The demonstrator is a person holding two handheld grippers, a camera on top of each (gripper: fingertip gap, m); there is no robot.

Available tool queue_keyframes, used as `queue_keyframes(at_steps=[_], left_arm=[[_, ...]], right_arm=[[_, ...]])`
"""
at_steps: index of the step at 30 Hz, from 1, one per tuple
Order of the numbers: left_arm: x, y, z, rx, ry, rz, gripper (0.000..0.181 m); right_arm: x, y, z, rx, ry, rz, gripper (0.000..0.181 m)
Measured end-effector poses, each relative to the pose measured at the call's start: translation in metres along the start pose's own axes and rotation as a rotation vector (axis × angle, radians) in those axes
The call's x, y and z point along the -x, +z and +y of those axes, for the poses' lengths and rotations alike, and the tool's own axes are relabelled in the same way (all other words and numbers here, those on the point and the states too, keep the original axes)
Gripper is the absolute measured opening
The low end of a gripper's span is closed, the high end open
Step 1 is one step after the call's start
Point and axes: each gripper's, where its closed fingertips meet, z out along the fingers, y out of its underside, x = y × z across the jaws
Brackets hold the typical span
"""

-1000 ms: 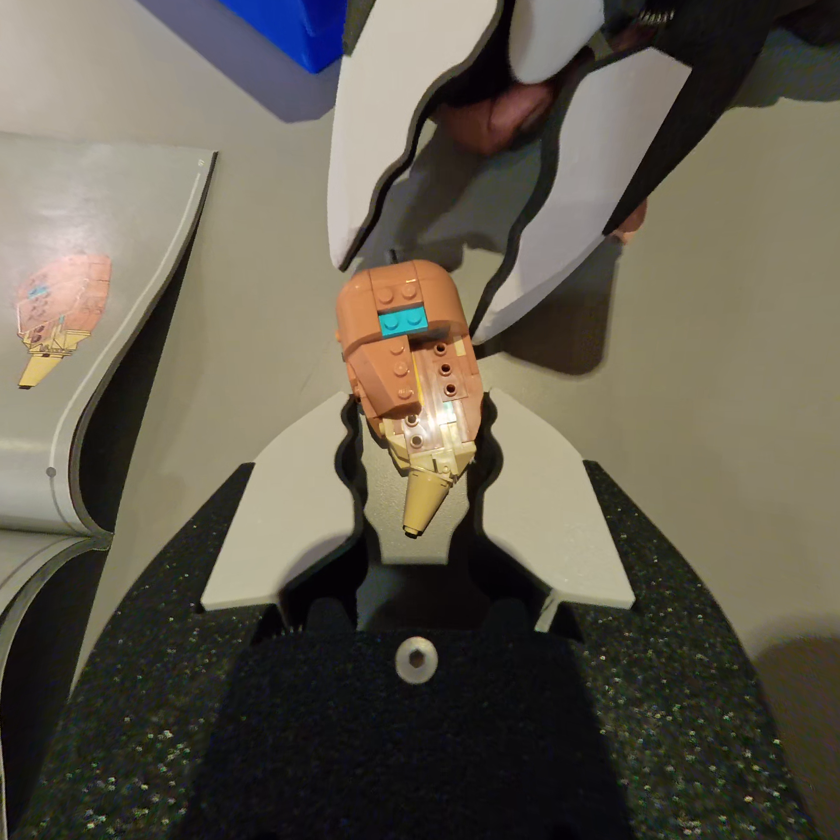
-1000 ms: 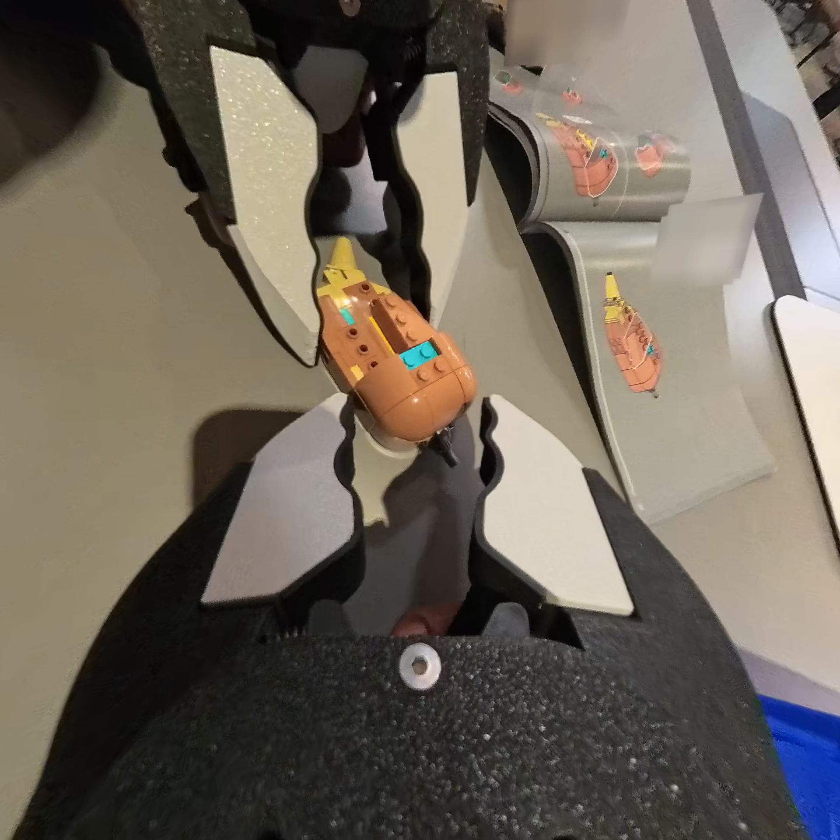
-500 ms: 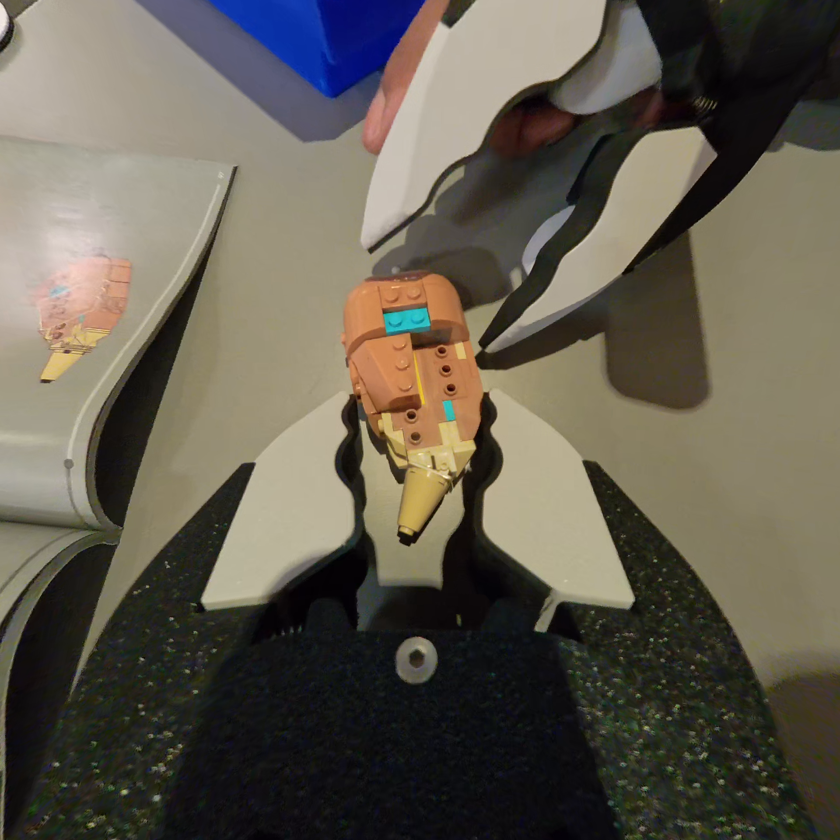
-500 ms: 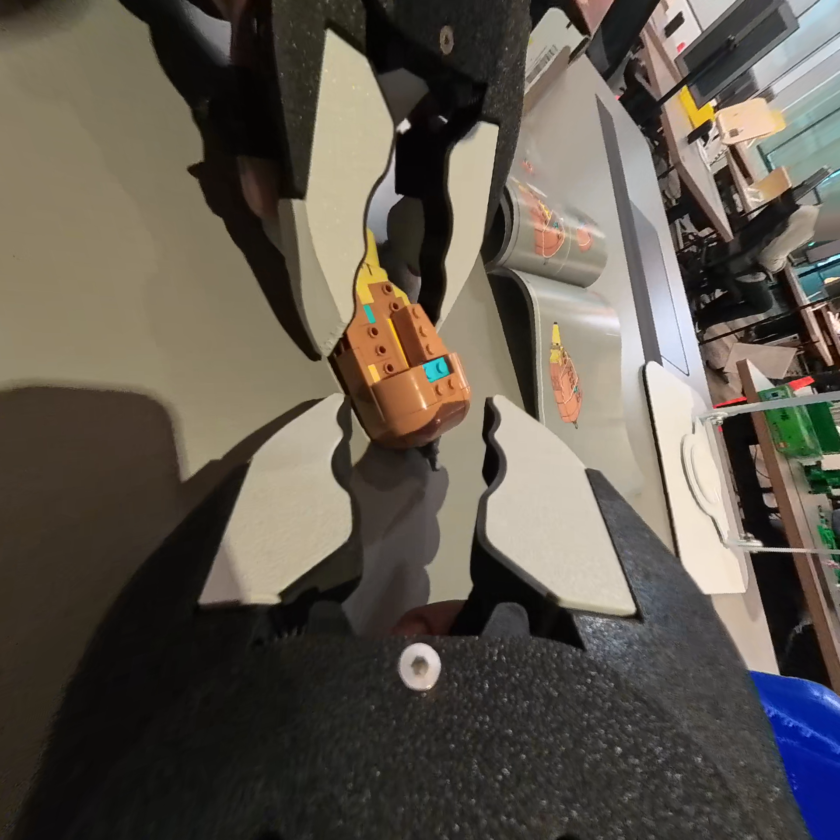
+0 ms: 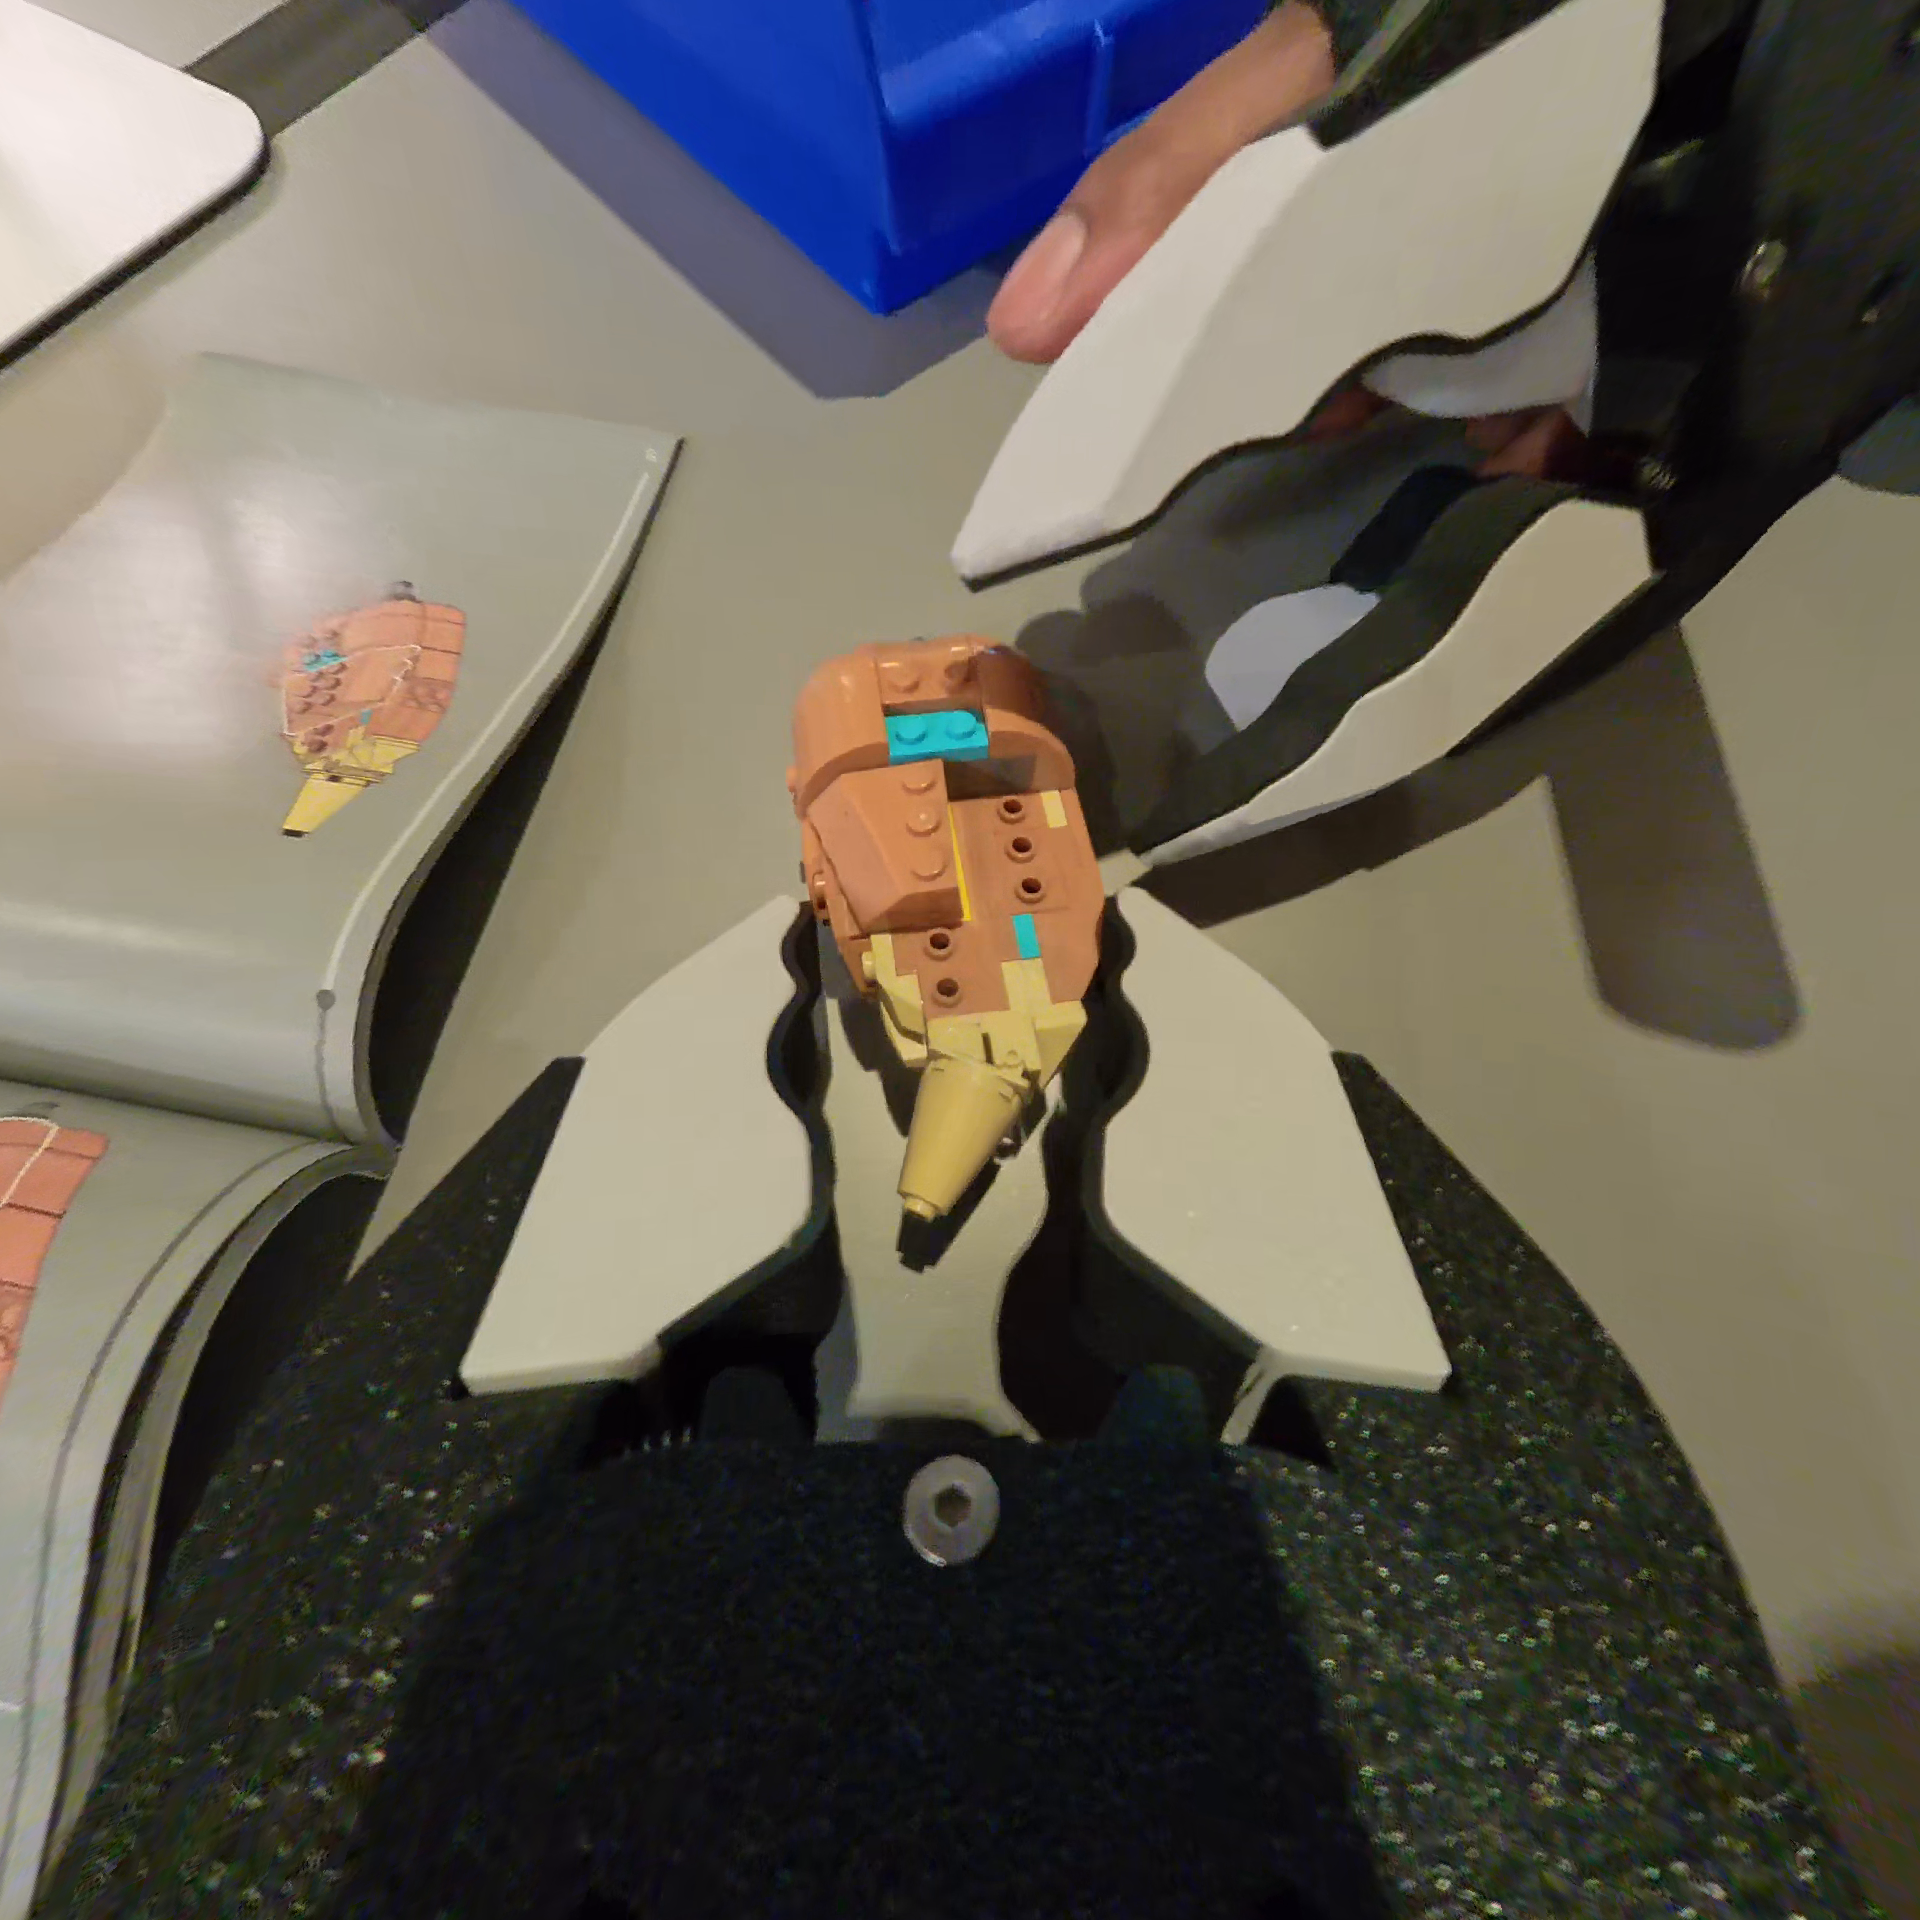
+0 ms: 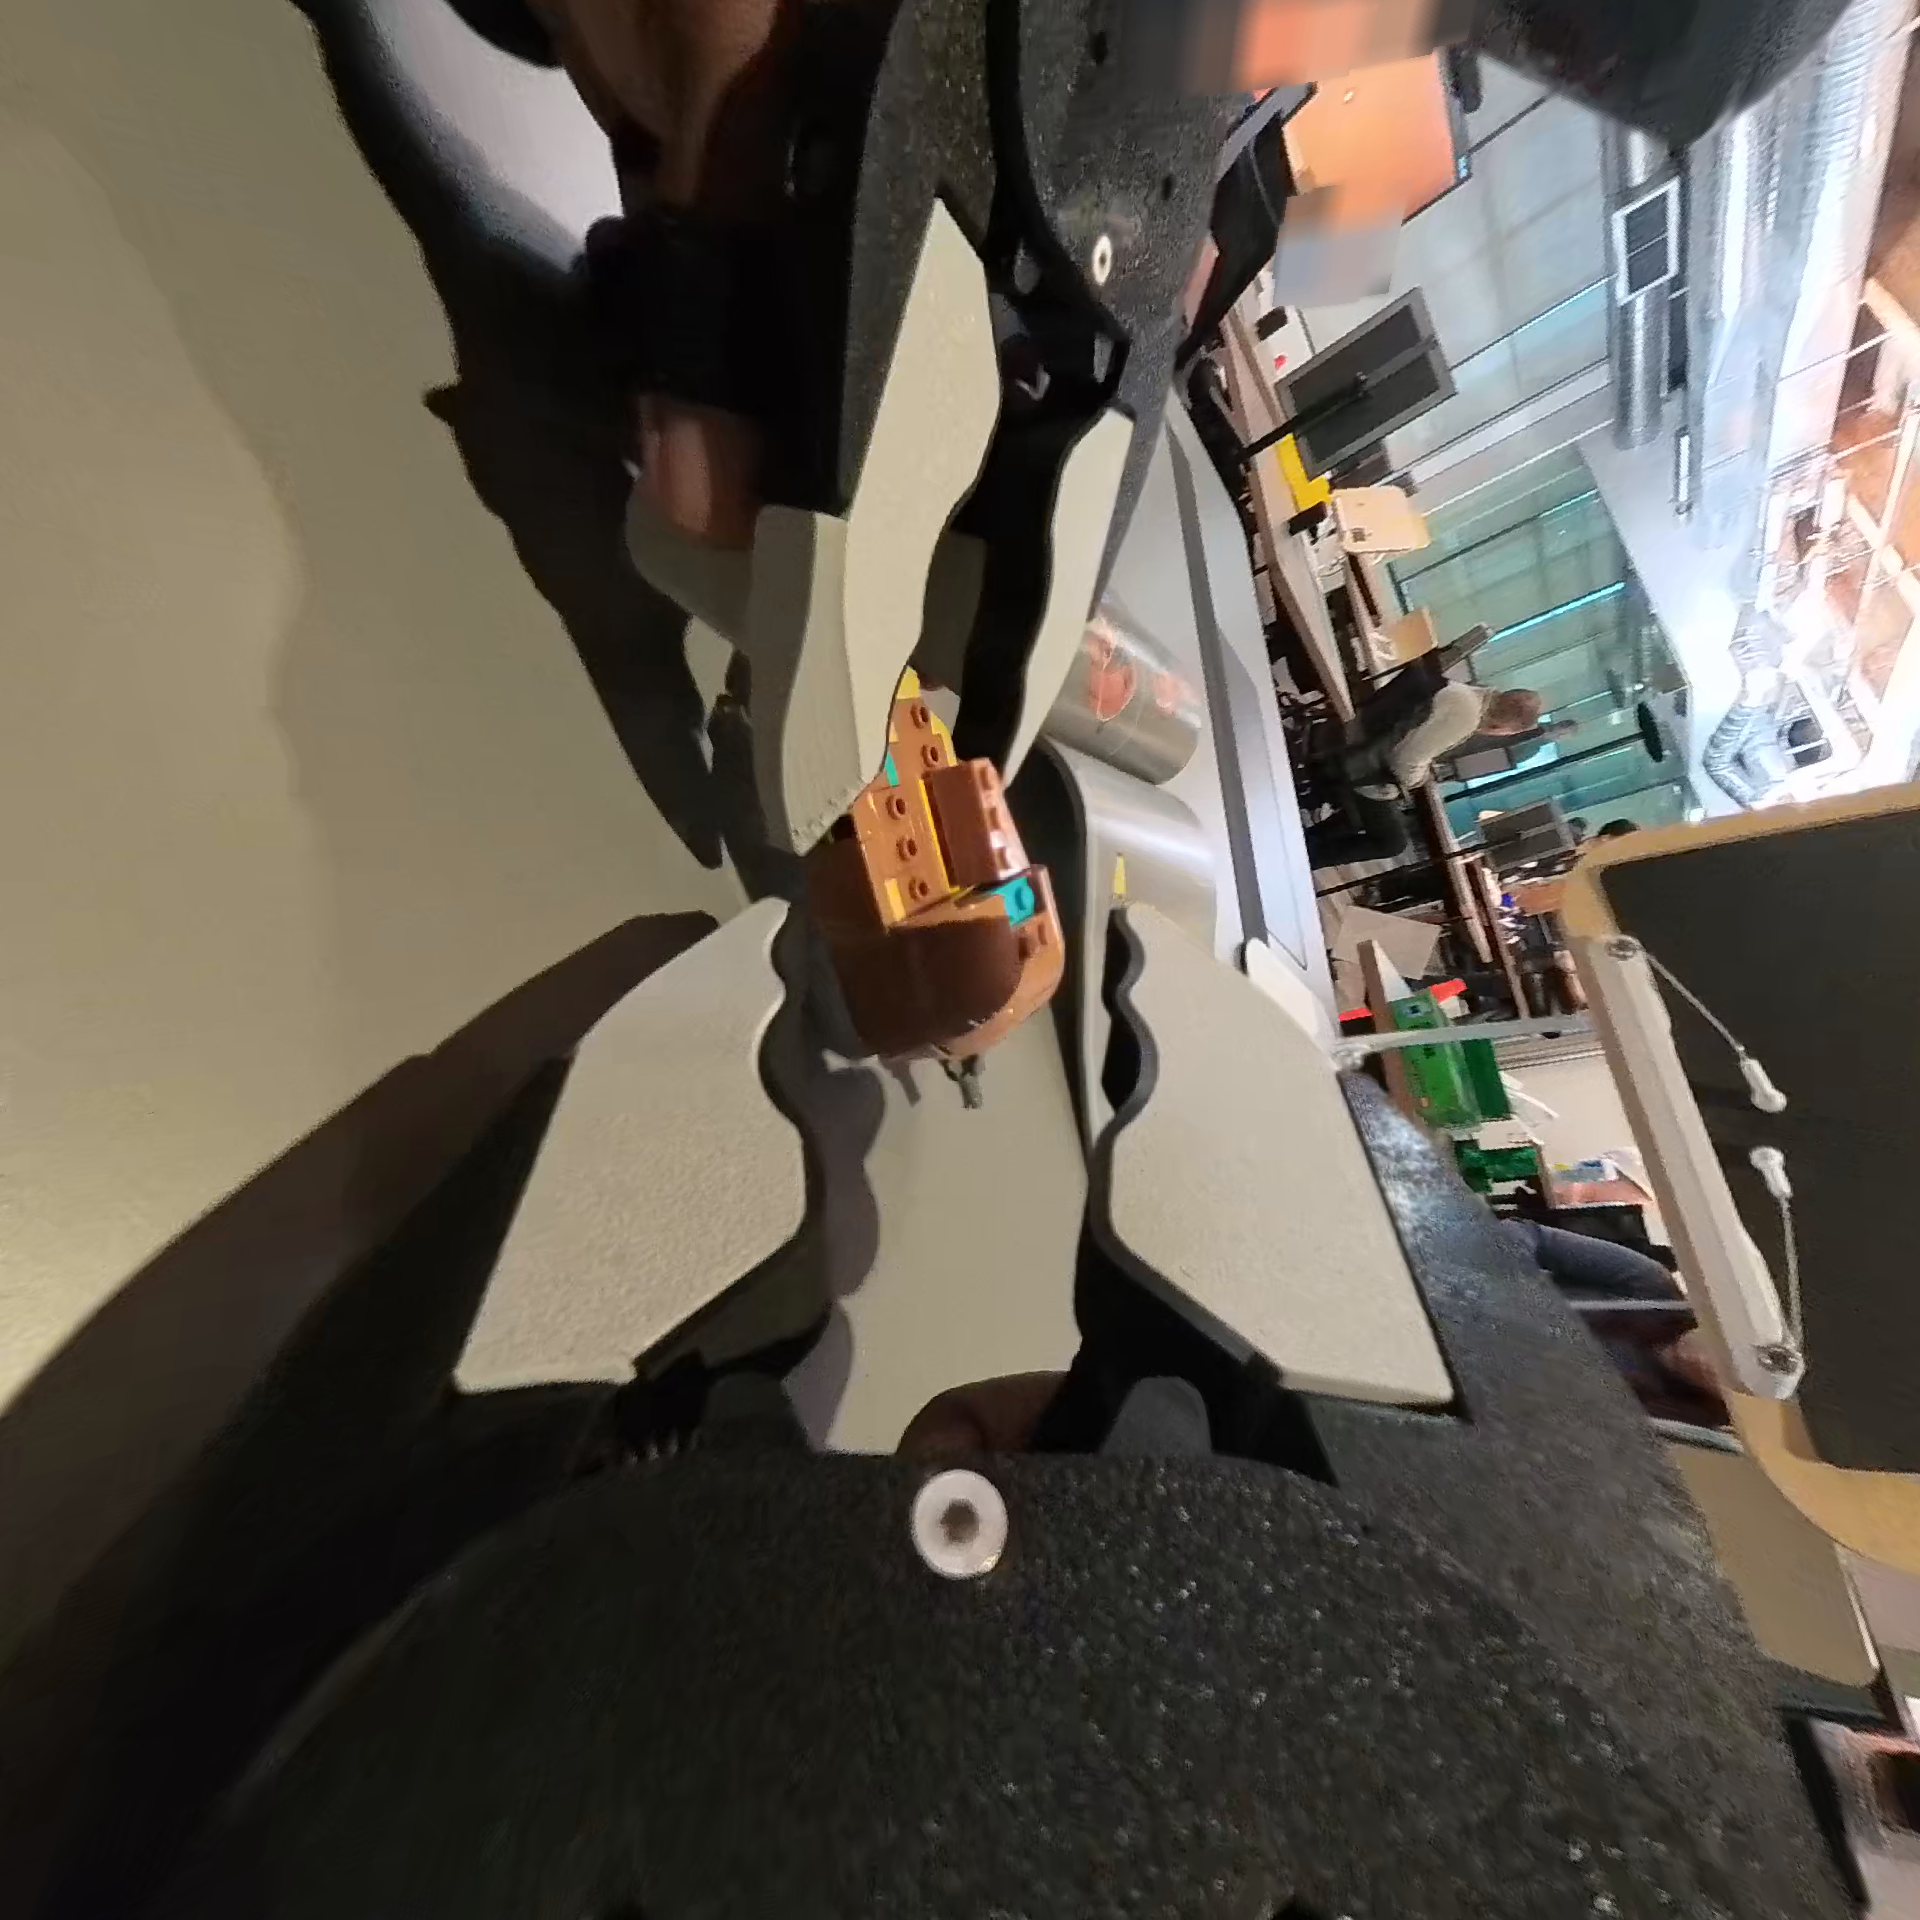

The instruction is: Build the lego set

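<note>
Your left tongs (image 5: pixel 951 935) are clamped on the model (image 5: pixel 940 862) at its tan end, one finger on each flank. The model's long axis runs from about 6 o'clock, where the tan cone (image 5: pixel 951 1143) points back at you between the fingers, up to 12 o'clock, where the rounded brown end sticks out past the tips. Studs and the teal plate (image 5: pixel 935 736) face up.

Your right tongs (image 5: pixel 1049 717) stand open at about 1 o'clock from the model, fingers spread; the lower fingertip looks near the model's right flank, the upper one well clear. In the right wrist view the rounded end (image 6: pixel 940 987) sits between those open fingers, not gripped, with the left tongs (image 6: pixel 914 748) beyond at 12 o'clock. So the right tongs are the free ones, and I judge any next grip or press comes in along that rounded end.

At 9 o'clock the open booklet (image 5: pixel 260 727) lies on the grey surface (image 5: pixel 727 436); a blue bin (image 5: pixel 935 135) stands at 12 o'clock. Beyond the surface's edge is a blurred workroom with desks.
</note>
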Motion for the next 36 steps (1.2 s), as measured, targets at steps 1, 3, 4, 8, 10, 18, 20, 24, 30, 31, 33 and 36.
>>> queue_keyframes(at_steps=[1, 3, 4, 8, 10, 18, 20, 24, 30, 31, 33, 36], left_arm=[[0.001, -0.001, -0.001, -0.005, -0.003, -0.006, 0.052], [0.002, -0.002, -0.002, -0.011, -0.007, -0.017, 0.052], [0.003, -0.003, -0.003, -0.014, -0.009, -0.021, 0.052], [0.004, -0.006, -0.005, -0.025, -0.017, -0.035, 0.052], [0.005, -0.007, -0.006, -0.030, -0.020, -0.040, 0.052], [0.007, -0.010, -0.007, -0.038, -0.026, -0.062, 0.052], [0.008, -0.011, -0.009, -0.046, -0.025, -0.068, 0.052], [0.009, -0.013, -0.011, -0.061, -0.029, -0.074, 0.050], [0.006, -0.003, 0.000, -0.025, -0.054, -0.043, 0.049], [0.006, -0.002, 0.002, -0.014, -0.050, -0.044, 0.049], [0.005, 0.000, 0.004, -0.005, -0.044, -0.033, 0.049], [0.004, 0.000, 0.005, 0.003, -0.051, -0.024, 0.049]], right_arm=[[-0.001, 0.001, -0.001, 0.001, -0.009, 0.011, 0.056], [-0.003, 0.002, -0.004, 0.005, -0.033, 0.036, 0.056], [-0.003, 0.003, -0.005, 0.007, -0.044, 0.047, 0.055], [-0.005, 0.006, -0.009, 0.027, -0.084, 0.089, 0.056], [-0.006, 0.008, -0.009, 0.040, -0.100, 0.106, 0.056], [-0.008, 0.010, -0.013, 0.058, -0.121, 0.140, 0.055], [-0.006, 0.010, -0.014, 0.052, -0.125, 0.131, 0.056], [-0.002, 0.012, -0.015, 0.062, -0.146, 0.125, 0.056], [0.005, 0.017, -0.009, 0.102, -0.162, 0.096, 0.056], [0.006, 0.017, -0.007, 0.107, -0.151, 0.088, 0.055], [0.007, 0.018, -0.004, 0.119, -0.118, 0.065, 0.056], [0.009, 0.019, -0.002, 0.134, -0.086, 0.038, 0.053]])
